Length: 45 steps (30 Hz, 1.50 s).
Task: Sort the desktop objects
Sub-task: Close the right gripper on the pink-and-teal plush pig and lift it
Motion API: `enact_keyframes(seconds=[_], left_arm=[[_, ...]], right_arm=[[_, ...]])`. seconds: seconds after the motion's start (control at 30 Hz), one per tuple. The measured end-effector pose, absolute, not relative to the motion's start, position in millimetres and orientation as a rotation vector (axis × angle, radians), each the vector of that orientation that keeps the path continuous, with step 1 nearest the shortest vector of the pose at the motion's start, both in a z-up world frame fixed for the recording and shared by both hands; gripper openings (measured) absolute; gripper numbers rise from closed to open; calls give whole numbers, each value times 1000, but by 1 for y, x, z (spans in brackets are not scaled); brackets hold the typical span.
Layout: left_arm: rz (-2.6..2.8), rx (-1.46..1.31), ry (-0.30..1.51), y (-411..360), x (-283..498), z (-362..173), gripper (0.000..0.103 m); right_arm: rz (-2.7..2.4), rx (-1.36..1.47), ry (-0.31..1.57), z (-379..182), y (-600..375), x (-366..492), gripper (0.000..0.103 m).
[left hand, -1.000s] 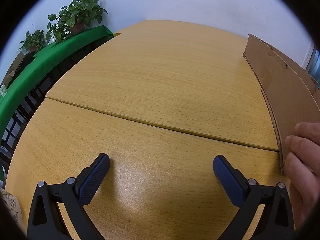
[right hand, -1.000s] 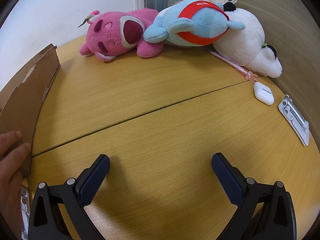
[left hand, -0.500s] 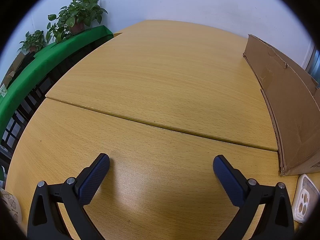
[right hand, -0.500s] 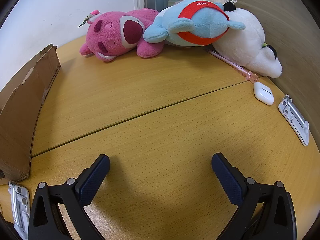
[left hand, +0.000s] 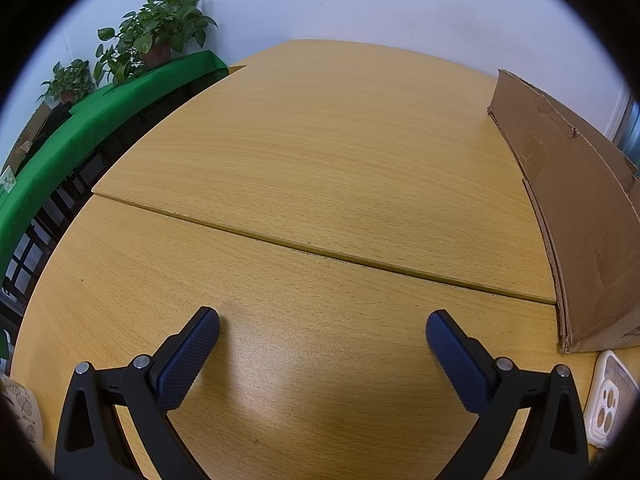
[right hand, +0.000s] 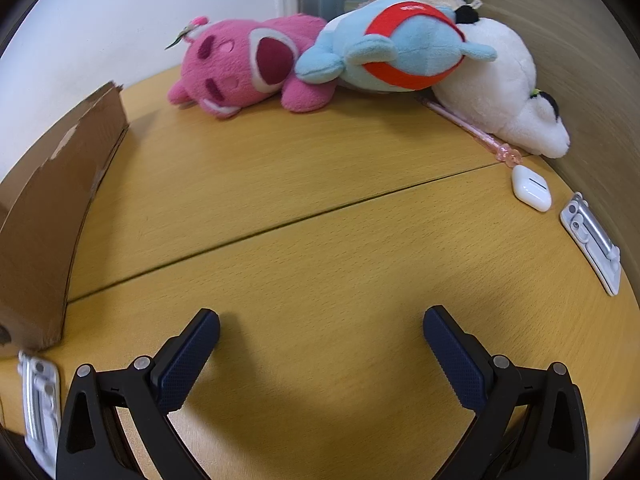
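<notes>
My left gripper (left hand: 322, 328) is open and empty over the wooden table (left hand: 320, 152). A cardboard box (left hand: 576, 208) stands to its right, with a white phone case (left hand: 610, 398) lying by the box's near corner. My right gripper (right hand: 321, 326) is open and empty. Ahead of it lie a pink plush (right hand: 248, 66), a blue plush (right hand: 392, 48) and a white plush (right hand: 504, 92). A white earbud case (right hand: 531, 189), a pink pen (right hand: 472, 130) and a white phone case (right hand: 592, 242) lie at the right. The box (right hand: 52, 220) and a phone case (right hand: 38, 400) show at the left.
A green-covered shelf (left hand: 80, 128) with potted plants (left hand: 160, 36) runs beyond the table's left edge. A patterned white object (left hand: 24, 412) sits at the lower left. A wood-grain wall panel (right hand: 580, 60) borders the table on the right. A seam (left hand: 320, 254) crosses the tabletop.
The hand that rested on the cardboard box's near corner has withdrawn, uncovering the white phone case beside it. Both grippers stayed open and nearly still.
</notes>
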<state>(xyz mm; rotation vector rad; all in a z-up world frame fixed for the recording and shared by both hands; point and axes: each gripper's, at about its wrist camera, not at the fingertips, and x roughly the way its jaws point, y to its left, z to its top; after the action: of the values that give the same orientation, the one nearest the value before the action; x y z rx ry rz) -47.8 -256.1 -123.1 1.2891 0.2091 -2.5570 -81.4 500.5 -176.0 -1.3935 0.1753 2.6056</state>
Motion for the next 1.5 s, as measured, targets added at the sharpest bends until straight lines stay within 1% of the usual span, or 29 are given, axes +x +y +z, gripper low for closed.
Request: enact_keyframes(seconds=[0.1,0.2,0.27,0.43,0.5,0.57,0.63,0.73,0.83,0.9,0.97,1.03,1.1,1.2,1.37,1.5], left_arm=[[-2533,1288,161,-249,-35,-119,102],[-2601,1147,7,-223,-2,-91,102],[-2691,1059,-17,-204,25,-58,102],[-2970,922,73,-150,97,31,103],[-3070,895,83,-126,122,52,103],[-3153,945,105,-104,140,58,103],[-3178,1088,165,-84,150,46,103],[-3143,1290,232,-62,159,13,103],[-3066,1410,246,-50,163,-21,102],[-3023,1474,284,-48,159,-36,102],[-3011,1519,336,-51,156,-45,98],[-3021,1539,392,-54,156,-51,92],[-3043,1573,422,-52,156,-57,82],[-3056,1581,425,-49,157,-61,81],[-3061,1581,442,-48,157,-64,81],[-3065,1591,446,-49,157,-65,81]], right_arm=[[2639,-1441,159,-170,493,-68,103],[2759,-1303,134,-142,481,-35,103],[2866,-1164,107,-107,467,-7,103],[3145,-843,102,-15,429,56,103],[3251,-742,102,10,414,80,103],[3368,-658,132,28,396,101,103],[3445,-624,180,39,379,118,103],[3492,-690,159,39,358,123,103],[3530,-734,109,31,337,135,103],[3590,-822,126,21,323,132,103],[3612,-877,163,12,310,138,103],[3633,-962,153,4,292,139,103],[3635,-1025,122,-3,275,137,103],[3626,-1173,117,-14,246,126,103],[3553,-1501,106,-46,192,96,103],[3469,-1801,160,-77,153,76,103]])
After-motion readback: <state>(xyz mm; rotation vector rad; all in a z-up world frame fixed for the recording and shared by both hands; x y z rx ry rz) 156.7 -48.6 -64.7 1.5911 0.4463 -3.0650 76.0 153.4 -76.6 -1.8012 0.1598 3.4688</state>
